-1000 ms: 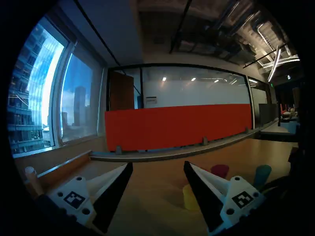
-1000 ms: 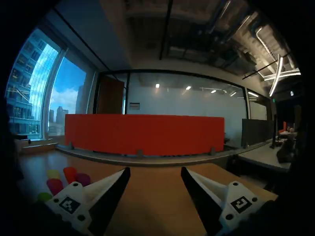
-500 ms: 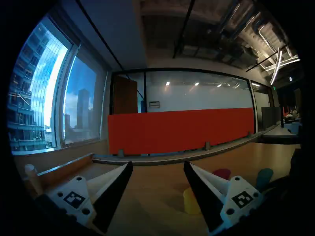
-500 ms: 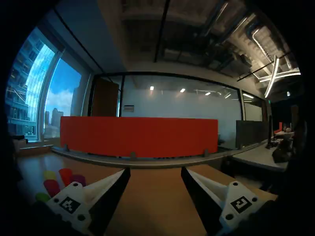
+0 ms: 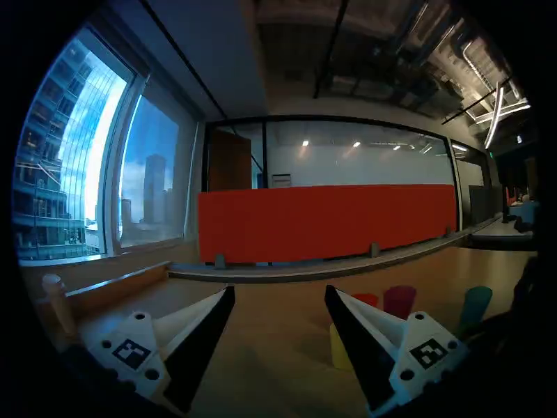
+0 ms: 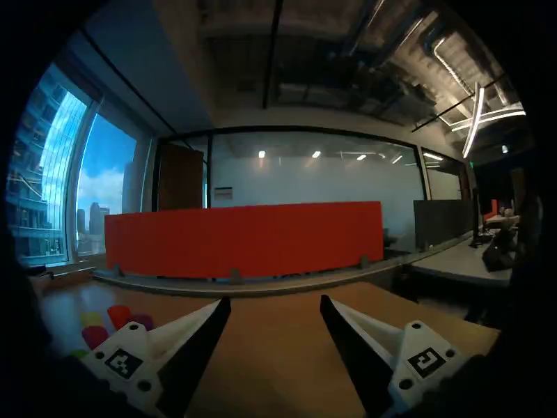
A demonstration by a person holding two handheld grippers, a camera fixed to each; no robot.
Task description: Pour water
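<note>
In the left gripper view, we are holding the left gripper (image 5: 278, 289) low over the wooden bench (image 5: 278, 362). Its fingers (image 5: 202, 334) are standing wide apart, with nothing but bare bench top between them. The cups are sitting on the bench to the right of the gap. A yellow cup (image 5: 337, 346) is peeking out just beside the right finger and is partly hidden behind it. A red cup (image 5: 366, 300) and a purple cup (image 5: 399, 301) are standing close together just beyond that finger's tip. A teal cup (image 5: 476, 306) is standing farther right, apart from the others. Far ahead of the fingers, an orange partition (image 5: 327, 219) is running across the bench's far edge.

In the right gripper view, we are holding the right gripper (image 6: 274, 299) over the same bench (image 6: 275, 348). Its fingers (image 6: 198, 341) are likewise spread and are gripping nothing. The cups are clustering to the left of the left finger: a yellow cup (image 6: 89, 319), a red cup (image 6: 118, 315), a purple cup (image 6: 144, 321) just beside the finger, and a pink cup (image 6: 94, 336) nearer to us. The orange partition (image 6: 244, 237) is standing well ahead.
</note>
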